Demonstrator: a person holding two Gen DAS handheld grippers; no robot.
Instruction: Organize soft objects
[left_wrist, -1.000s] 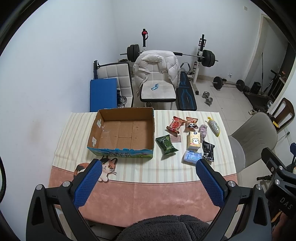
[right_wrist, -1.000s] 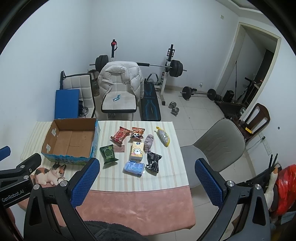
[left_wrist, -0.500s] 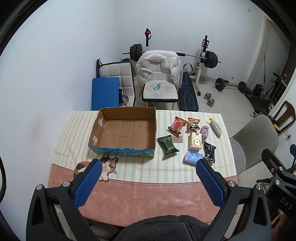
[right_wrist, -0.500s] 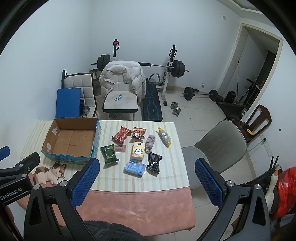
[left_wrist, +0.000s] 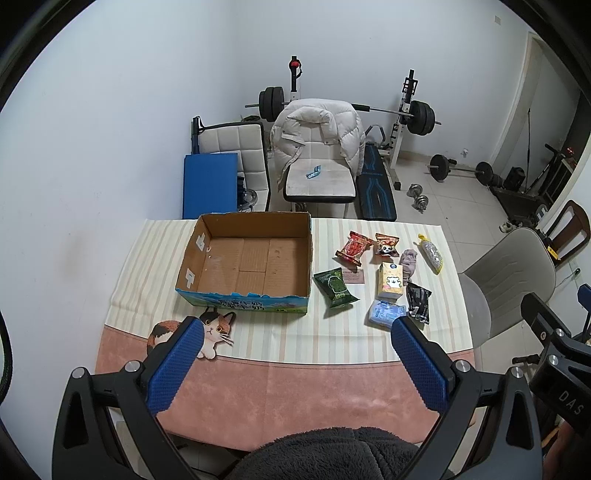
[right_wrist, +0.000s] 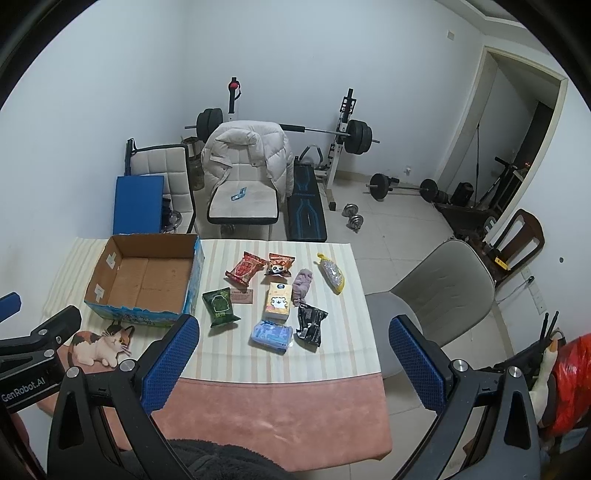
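An open cardboard box (left_wrist: 251, 258) (right_wrist: 147, 280) stands empty on the left of the table. Right of it lie several soft packets: a green pouch (left_wrist: 335, 287) (right_wrist: 220, 306), a red snack bag (left_wrist: 354, 248) (right_wrist: 245, 268), a panda snack bag (left_wrist: 386, 244) (right_wrist: 280, 265), a yellow tissue pack (left_wrist: 390, 280) (right_wrist: 277, 301), a blue pack (left_wrist: 384, 313) (right_wrist: 271, 334), a black packet (left_wrist: 419, 302) (right_wrist: 311, 320), a grey cloth (left_wrist: 409, 260) (right_wrist: 302, 281) and a yellow-ended bag (left_wrist: 433, 253) (right_wrist: 331, 273). My left gripper (left_wrist: 295, 326) and right gripper (right_wrist: 293, 319) hover open high above the near table edge, holding nothing.
The table carries a striped cloth with a cat picture (left_wrist: 210, 332). A grey chair (right_wrist: 439, 288) stands at the table's right side. Behind are a white chair with a jacket (left_wrist: 317, 147), a blue pad (left_wrist: 209, 184), a weight bench (right_wrist: 306, 206) and barbells.
Both views have drifted slightly; the table and objects sit a little differently in frame. Nothing on the table has moved, and both grippers stay open.
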